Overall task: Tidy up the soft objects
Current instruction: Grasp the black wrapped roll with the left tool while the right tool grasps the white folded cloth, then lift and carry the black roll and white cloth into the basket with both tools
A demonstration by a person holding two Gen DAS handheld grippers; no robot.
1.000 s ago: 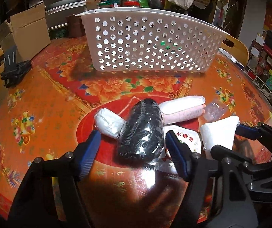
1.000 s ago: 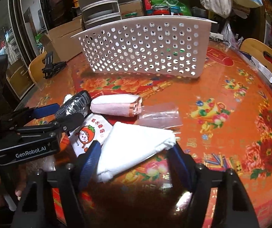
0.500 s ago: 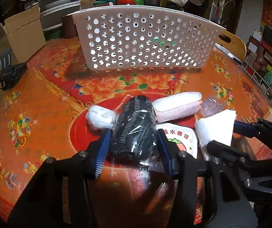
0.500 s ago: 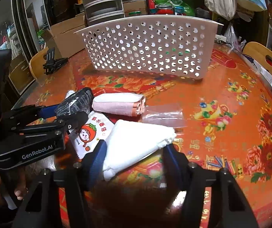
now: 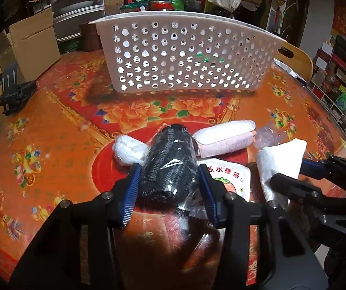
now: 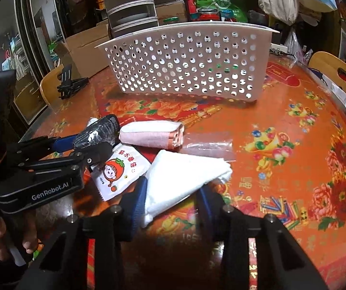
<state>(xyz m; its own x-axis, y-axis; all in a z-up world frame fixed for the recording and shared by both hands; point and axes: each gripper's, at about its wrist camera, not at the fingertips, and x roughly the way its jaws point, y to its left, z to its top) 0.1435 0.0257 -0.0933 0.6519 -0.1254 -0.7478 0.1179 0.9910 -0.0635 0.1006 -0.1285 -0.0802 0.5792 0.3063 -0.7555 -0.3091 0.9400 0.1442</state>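
Observation:
My left gripper point(image 5: 169, 181) is shut on a black fabric roll in clear wrap point(image 5: 169, 162), which also shows in the right wrist view point(image 6: 98, 131). My right gripper point(image 6: 173, 193) is shut on a folded white cloth point(image 6: 185, 174), seen at the right in the left wrist view point(image 5: 279, 164). A small white bundle point(image 5: 129, 151), a pink-and-white rolled towel point(image 5: 226, 137) and a white packet with a tomato cartoon point(image 6: 119, 169) lie beside them. A white perforated basket point(image 5: 187, 55) stands at the far side of the table.
An empty clear plastic bag point(image 6: 209, 143) lies right of the rolled towel. A black folded stand point(image 5: 13, 91) sits at the table's left edge. Cardboard boxes point(image 5: 27, 46) and stacked containers point(image 5: 76, 4) stand behind; yellow chairs point(image 6: 337, 77) ring the orange floral table point(image 5: 59, 130).
Both grippers' jaws closed in: the left onto the black roll, the right onto the white cloth. Both views moved slightly toward the basket.

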